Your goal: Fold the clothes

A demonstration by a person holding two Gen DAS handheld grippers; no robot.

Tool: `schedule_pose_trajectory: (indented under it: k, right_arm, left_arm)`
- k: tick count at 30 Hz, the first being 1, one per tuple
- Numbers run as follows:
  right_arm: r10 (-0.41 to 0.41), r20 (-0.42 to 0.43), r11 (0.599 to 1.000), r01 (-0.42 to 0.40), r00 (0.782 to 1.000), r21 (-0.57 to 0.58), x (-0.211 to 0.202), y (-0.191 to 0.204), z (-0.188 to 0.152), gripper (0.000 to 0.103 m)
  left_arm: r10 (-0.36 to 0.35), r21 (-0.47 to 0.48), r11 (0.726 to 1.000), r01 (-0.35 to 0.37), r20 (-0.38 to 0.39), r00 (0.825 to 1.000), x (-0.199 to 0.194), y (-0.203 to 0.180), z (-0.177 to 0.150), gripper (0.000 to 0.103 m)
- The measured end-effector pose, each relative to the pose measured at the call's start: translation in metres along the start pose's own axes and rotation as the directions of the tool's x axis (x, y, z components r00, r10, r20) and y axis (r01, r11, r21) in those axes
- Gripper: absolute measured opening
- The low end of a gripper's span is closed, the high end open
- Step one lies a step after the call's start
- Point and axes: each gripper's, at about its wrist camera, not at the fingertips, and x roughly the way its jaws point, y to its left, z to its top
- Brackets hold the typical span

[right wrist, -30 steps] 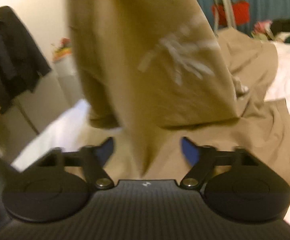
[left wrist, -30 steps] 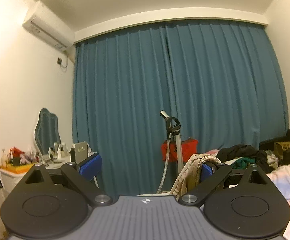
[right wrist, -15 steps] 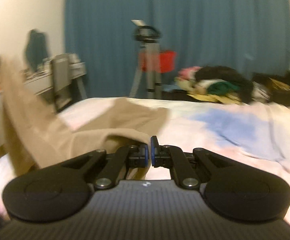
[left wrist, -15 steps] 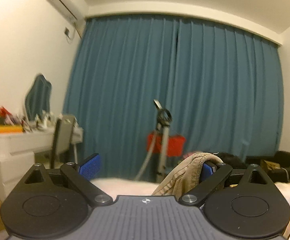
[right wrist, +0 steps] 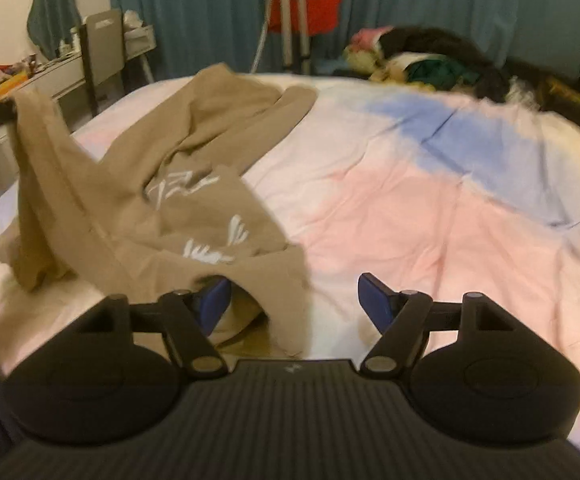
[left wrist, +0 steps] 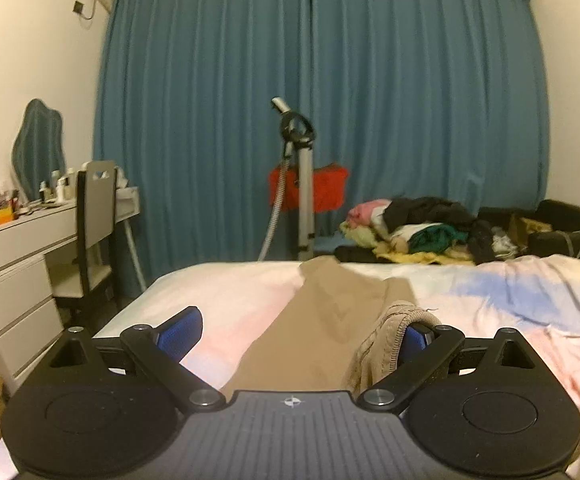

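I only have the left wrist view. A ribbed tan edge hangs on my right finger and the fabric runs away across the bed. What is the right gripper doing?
Observer: The right gripper is open, with the tan sweatshirt draped over its left finger.
Operator: Is the garment flat yet?
Observer: No. It lies rumpled on the bed cover, and one part rises toward the frame's left edge.
Operator: Any marking to orient by?
Observer: White print faces up near the right gripper.
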Motion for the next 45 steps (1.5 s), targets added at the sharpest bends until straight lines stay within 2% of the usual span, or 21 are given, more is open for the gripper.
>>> schedule_pose_trajectory:
  k: [3, 8, 12, 16, 18, 20, 23, 26, 29, 31, 34, 37, 40, 43, 45]
  right_arm:
    - [0.003, 0.085, 1.000, -0.002, 0.996, -0.016, -0.012, 0.008, 0.006, 0.072]
    - [0.180, 0.156, 0.980, -0.164, 0.971, -0.111, -0.012, 0.050, 0.002, 0.072]
    - [0.205, 0.131, 0.967, -0.180, 0.970, -0.181, 0.000, 0.083, -0.004, 0.072]
    - [0.146, 0.072, 0.948, -0.119, 0.987, -0.294, 0.024, 0.106, -0.014, 0.072]
    - [0.102, 0.037, 0.947, -0.086, 0.994, -0.309, 0.036, 0.109, -0.018, 0.072]
    - [0.045, 0.044, 0.951, -0.029, 0.998, -0.308, 0.040, 0.105, -0.019, 0.072]
    - [-0.039, 0.114, 0.978, 0.061, 0.993, -0.200, 0.028, 0.087, -0.012, 0.072]
    - [-0.091, 0.183, 0.996, 0.091, 0.979, 0.006, 0.006, 0.057, -0.005, 0.072]
    - [-0.096, 0.153, 0.983, 0.070, 0.983, 0.171, 0.003, 0.034, -0.008, 0.072]
    - [-0.085, 0.116, 0.972, 0.057, 0.990, 0.228, 0.004, 0.025, -0.011, 0.072]
    - [-0.116, 0.126, 0.977, 0.091, 0.985, 0.192, 0.004, 0.031, -0.010, 0.072]
    - [-0.152, 0.143, 0.988, 0.147, 0.978, 0.040, 0.013, 0.051, -0.009, 0.072]
    - [-0.251, 0.108, 0.962, 0.260, 0.962, -0.077, 0.031, 0.065, -0.013, 0.072]
    - [-0.259, 0.224, 0.963, 0.269, 0.940, -0.018, -0.010, 0.065, 0.013, 0.072]
    - [-0.265, 0.300, 0.962, 0.271, 0.917, 0.022, -0.036, 0.065, 0.031, 0.075]
  left_arm:
    - [0.031, -0.015, 0.999, -0.032, -0.030, 0.999, 0.006, 0.006, -0.006, 0.098]
    - [0.032, -0.044, 0.998, -0.035, -0.070, 0.997, 0.015, 0.015, 0.000, 0.098]
    - [0.049, -0.025, 0.998, -0.050, -0.067, 0.997, 0.012, 0.016, 0.003, 0.098]
    - [0.048, -0.019, 0.999, -0.049, -0.065, 0.997, 0.008, 0.014, 0.004, 0.098]
    - [0.053, -0.017, 0.998, -0.054, -0.063, 0.997, 0.007, 0.014, 0.004, 0.098]
    - [0.059, -0.019, 0.998, -0.061, -0.062, 0.996, 0.006, 0.015, 0.005, 0.098]
    - [0.073, -0.040, 0.996, -0.076, -0.057, 0.996, 0.002, 0.017, 0.005, 0.098]
    - [0.086, -0.056, 0.995, -0.088, -0.033, 0.996, -0.005, 0.020, 0.005, 0.098]
    - [0.088, -0.059, 0.994, -0.088, -0.013, 0.996, -0.015, 0.020, 0.005, 0.098]
    - [0.081, -0.055, 0.995, -0.081, 0.001, 0.997, -0.023, 0.018, 0.006, 0.098]
    - [0.068, -0.046, 0.997, -0.067, 0.025, 0.997, -0.036, 0.015, 0.008, 0.098]
    - [0.072, -0.016, 0.997, -0.071, 0.056, 0.996, -0.043, 0.010, 0.007, 0.098]
    - [0.077, -0.004, 0.997, -0.077, 0.056, 0.995, -0.043, 0.006, 0.001, 0.098]
    - [0.062, -0.044, 0.997, -0.062, 0.010, 0.998, -0.040, 0.009, -0.008, 0.098]
    - [0.069, -0.080, 0.994, -0.068, 0.019, 0.997, -0.047, 0.013, -0.007, 0.098]
